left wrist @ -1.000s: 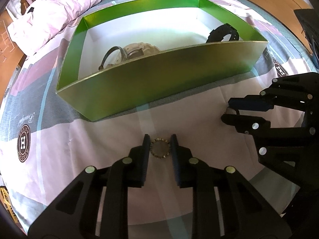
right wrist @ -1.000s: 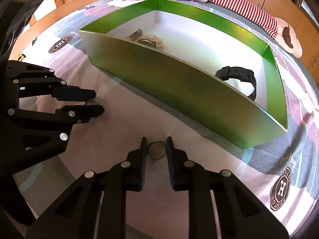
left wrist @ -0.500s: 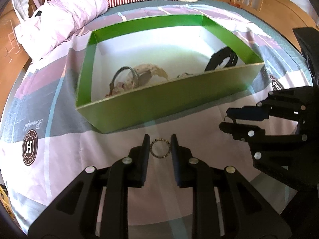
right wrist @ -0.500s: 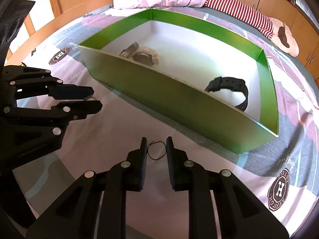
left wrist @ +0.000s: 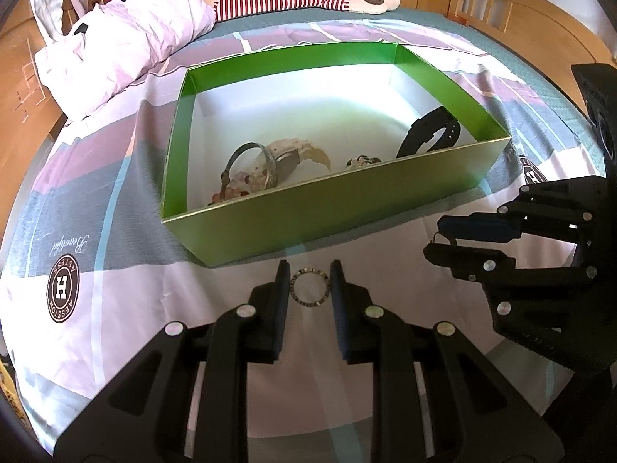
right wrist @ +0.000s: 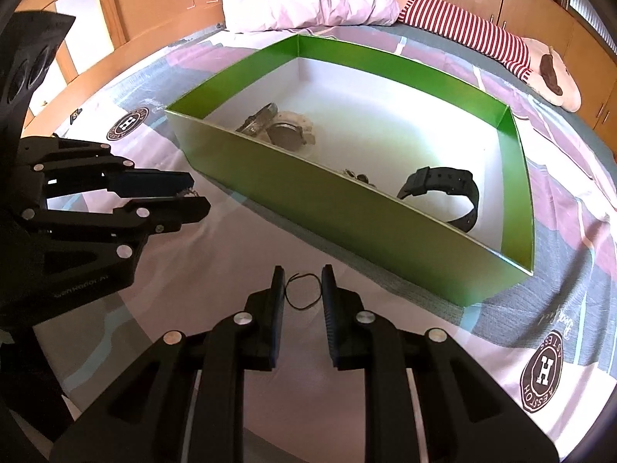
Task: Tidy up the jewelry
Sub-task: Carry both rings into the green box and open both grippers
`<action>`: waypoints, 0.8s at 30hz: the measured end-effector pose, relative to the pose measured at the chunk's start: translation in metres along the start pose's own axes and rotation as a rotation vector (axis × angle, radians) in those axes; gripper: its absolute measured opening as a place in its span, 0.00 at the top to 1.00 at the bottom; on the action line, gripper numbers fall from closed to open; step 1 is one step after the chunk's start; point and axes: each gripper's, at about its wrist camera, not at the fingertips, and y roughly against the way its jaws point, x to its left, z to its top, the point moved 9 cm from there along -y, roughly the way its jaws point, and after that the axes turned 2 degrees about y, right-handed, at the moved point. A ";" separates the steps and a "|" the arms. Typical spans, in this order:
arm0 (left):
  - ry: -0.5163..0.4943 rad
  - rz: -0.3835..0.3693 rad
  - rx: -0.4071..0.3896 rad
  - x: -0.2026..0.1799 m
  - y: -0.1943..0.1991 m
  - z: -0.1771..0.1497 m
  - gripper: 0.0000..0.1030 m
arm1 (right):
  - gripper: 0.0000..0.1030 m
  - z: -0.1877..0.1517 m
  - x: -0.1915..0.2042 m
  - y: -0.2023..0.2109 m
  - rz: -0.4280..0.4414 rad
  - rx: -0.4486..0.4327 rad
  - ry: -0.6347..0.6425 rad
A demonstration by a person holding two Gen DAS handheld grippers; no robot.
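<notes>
Between the left jaws: left gripper (left wrist: 309, 277) holds a beaded ring bracelet (left wrist: 309, 285) clamped edge to edge, clear of the bedspread (left wrist: 115, 293) and just short of the box's near wall.
Between the right jaws: right gripper (right wrist: 303, 283) holds a thin black cord loop (right wrist: 304, 289); the loop touches both inner faces, so the jaws read as closed on it, though how firm the bite is cannot be told.
Box: green cardboard box (left wrist: 339, 212) with a white floor, open top, just ahead of both grippers.
Box contents: black watch (right wrist: 443, 189) at the right end; a pale-strapped watch (left wrist: 293, 154) with a grey bangle (left wrist: 246, 162) and a pinkish bead string at the left end; a small bead cluster near the front wall.
Bracelet, handling (judged): light, small beads on a string, probably holds its round shape only loosely; squeezing harder would flatten it to an oval. A grip across the rim suits it.
Cord loop, handling (judged): very light, limp, thin enough to slip between the pads; best taken where two strands lie together.
Bracelet, orientation: ring faces the left wrist camera; no long axis, being round; its grip line runs left to right.
Cord loop, orientation: loose oval, longer side to side, with a free end pointing up and left.
Risk (judged): either piece may cling to a pad on release over the box.
</notes>
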 end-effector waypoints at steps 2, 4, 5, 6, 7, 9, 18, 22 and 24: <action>0.001 0.001 -0.004 0.000 0.001 0.001 0.80 | 0.82 0.000 -0.001 0.000 -0.001 -0.001 -0.001; 0.005 -0.001 -0.013 0.001 0.004 0.003 0.80 | 0.82 0.003 -0.001 0.003 0.007 -0.008 -0.005; 0.008 -0.002 -0.015 0.002 0.005 0.004 0.80 | 0.82 0.005 0.000 0.003 0.011 -0.012 -0.007; 0.014 -0.004 -0.017 0.002 0.007 0.005 0.80 | 0.82 0.008 0.000 0.006 0.013 -0.022 -0.006; 0.020 -0.007 -0.022 0.003 0.009 0.007 0.80 | 0.82 0.013 0.000 0.010 0.013 -0.036 -0.005; 0.026 -0.012 -0.038 0.004 0.016 0.013 0.80 | 0.82 0.023 0.000 0.018 0.016 -0.067 -0.009; 0.055 -0.059 -0.135 0.003 0.035 0.073 0.80 | 0.81 0.068 -0.054 0.073 -0.033 -0.294 -0.154; 0.072 -0.039 -0.130 0.005 0.017 0.093 0.80 | 0.81 0.070 -0.087 0.060 -0.071 -0.287 -0.257; 0.070 -0.027 -0.128 0.007 0.009 0.100 0.80 | 0.81 0.068 -0.096 0.051 -0.085 -0.267 -0.279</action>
